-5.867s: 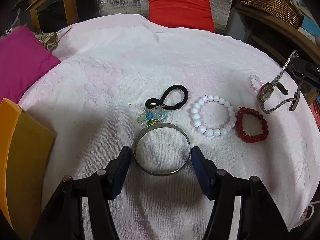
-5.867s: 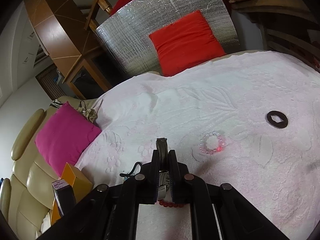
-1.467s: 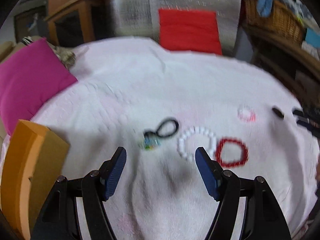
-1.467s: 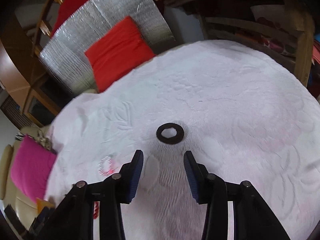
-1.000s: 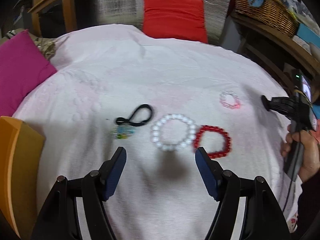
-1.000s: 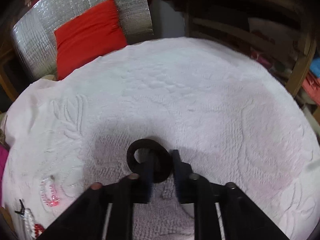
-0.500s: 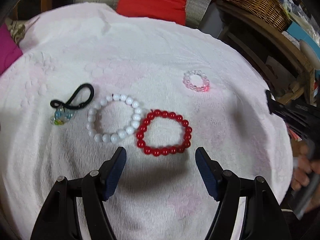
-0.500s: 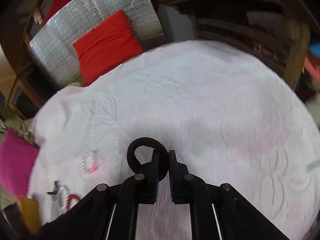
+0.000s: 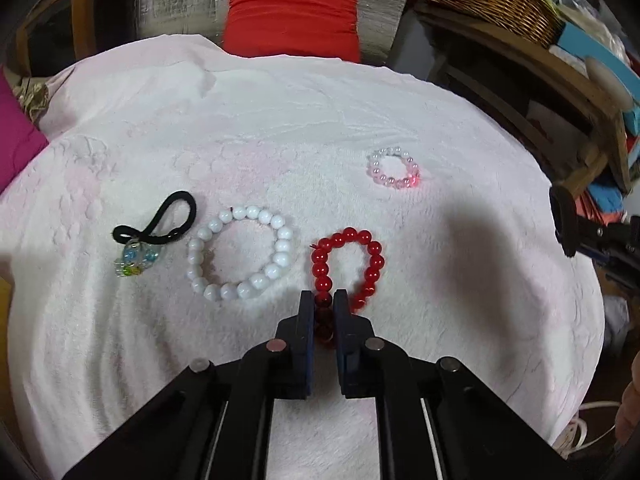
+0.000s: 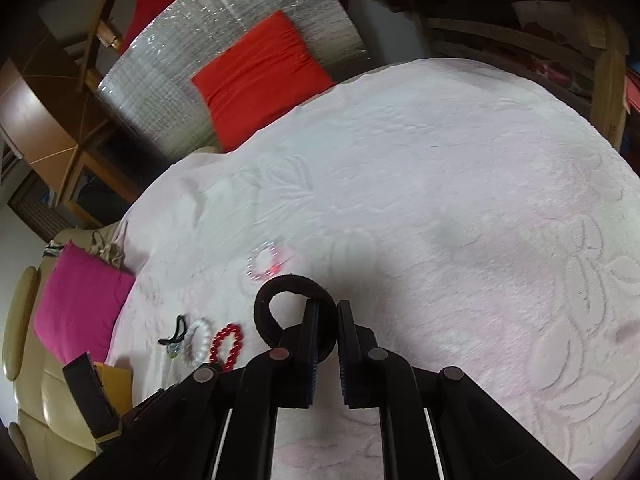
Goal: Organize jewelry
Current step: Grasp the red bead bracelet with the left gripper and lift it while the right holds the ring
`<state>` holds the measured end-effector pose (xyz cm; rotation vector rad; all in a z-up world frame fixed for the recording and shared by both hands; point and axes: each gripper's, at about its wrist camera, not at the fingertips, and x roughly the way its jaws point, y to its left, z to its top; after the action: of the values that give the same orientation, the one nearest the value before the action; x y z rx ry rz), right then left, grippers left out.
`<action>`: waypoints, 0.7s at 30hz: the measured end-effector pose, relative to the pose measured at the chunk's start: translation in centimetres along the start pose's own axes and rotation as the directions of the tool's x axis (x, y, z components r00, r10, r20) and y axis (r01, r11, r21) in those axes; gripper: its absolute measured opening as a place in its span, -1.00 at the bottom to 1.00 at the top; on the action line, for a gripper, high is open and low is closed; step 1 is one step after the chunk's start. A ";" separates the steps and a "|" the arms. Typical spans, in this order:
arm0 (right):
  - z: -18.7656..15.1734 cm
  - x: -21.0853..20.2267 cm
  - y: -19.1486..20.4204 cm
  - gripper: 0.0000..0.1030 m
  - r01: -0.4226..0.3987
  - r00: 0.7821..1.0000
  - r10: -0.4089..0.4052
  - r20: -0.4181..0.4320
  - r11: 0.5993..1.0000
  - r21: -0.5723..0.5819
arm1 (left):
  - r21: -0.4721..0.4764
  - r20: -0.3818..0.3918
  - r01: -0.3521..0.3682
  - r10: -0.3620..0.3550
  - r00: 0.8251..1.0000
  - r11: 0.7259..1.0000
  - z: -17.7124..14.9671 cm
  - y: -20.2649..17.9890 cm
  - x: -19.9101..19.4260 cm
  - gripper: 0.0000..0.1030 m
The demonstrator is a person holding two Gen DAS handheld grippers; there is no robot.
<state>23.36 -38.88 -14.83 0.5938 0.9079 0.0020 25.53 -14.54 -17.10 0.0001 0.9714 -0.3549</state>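
Jewelry sort, apparently midway: left tongs [image 9: 324,300] pinch red glass-bead bracelet [image 9: 347,268] on white-clothed worktop [image 9: 460,280]; right tongs [image 10: 328,312] pinch dark fabric hair ring [image 10: 276,296], lifted; white bead bracelet [image 9: 241,253], pale pink bead ring [image 9: 394,168], charm-tipped black hair tie [image 9: 160,224] unsorted.

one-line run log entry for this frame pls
left gripper: shut on red bead bracelet | right gripper: shut on black hair tie, lifted | on cloth: white bead bracelet, pink bead bracelet
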 end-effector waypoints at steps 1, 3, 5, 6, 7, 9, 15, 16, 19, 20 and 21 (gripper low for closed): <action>-0.2 0.1 0.2 -0.81 -0.002 1.000 0.002 -0.006 1.000 -0.004 | 0.000 -0.010 0.001 -0.001 1.000 1.000 -0.5 0.3 -0.4 -0.82; -0.4 0.4 0.6 -0.81 -0.001 1.000 0.000 -0.016 1.000 -0.014 | -0.014 -0.029 0.018 -0.018 0.999 1.000 -1.0 0.8 -0.8 -0.82; -0.4 0.7 0.8 -0.81 -0.002 1.000 0.002 -0.017 1.000 -0.015 | -0.005 -0.047 0.031 -0.031 0.998 1.000 -1.5 0.9 -1.5 -0.82; -0.3 0.8 0.8 -0.81 -0.004 1.000 0.004 -0.018 1.000 -0.013 | 0.005 -0.057 0.033 -0.032 0.998 0.999 -1.9 0.8 -1.8 -0.82; -0.3 0.9 0.9 -0.81 -0.008 1.000 0.007 -0.020 1.000 -0.010 | 0.026 -0.070 0.034 -0.032 0.997 0.999 -2.5 0.6 -2.2 -0.82; -0.1 1.3 1.0 -0.81 -0.007 1.000 0.007 -0.021 1.000 -0.011 | 0.068 -0.084 0.026 -0.020 0.996 0.997 -3.2 0.0 -2.6 -0.82; 0.0 1.8 1.5 -0.81 -0.015 1.000 0.014 -0.027 1.000 -0.025 | 0.055 -0.097 0.029 -0.024 0.995 0.998 -3.5 0.8 -3.4 -0.71; 0.0 1.8 1.6 -0.81 -0.015 0.999 0.015 -0.029 0.999 -0.028 | 0.044 -0.096 0.041 -0.036 0.995 0.998 -3.5 1.0 -3.4 -0.63; -0.2 2.3 2.1 -0.81 -0.016 0.999 0.015 -0.043 0.999 -0.040 | 0.036 -0.078 0.044 -0.041 0.996 0.998 -2.9 1.2 -3.1 0.09; -0.3 2.4 2.3 -0.81 -0.016 0.999 0.014 -0.047 0.999 -0.046 | 0.038 -0.071 0.035 -0.032 0.997 0.999 -2.9 1.2 -3.1 0.12; -0.5 2.5 2.5 -0.81 -0.011 0.999 0.009 -0.048 0.998 -0.057 | 0.045 -0.066 0.028 -0.025 0.998 0.999 -2.8 1.0 -2.9 0.12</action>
<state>25.21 -35.95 -15.73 0.5467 0.9485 0.0514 22.05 -12.24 -16.50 0.0410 1.0281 -0.4033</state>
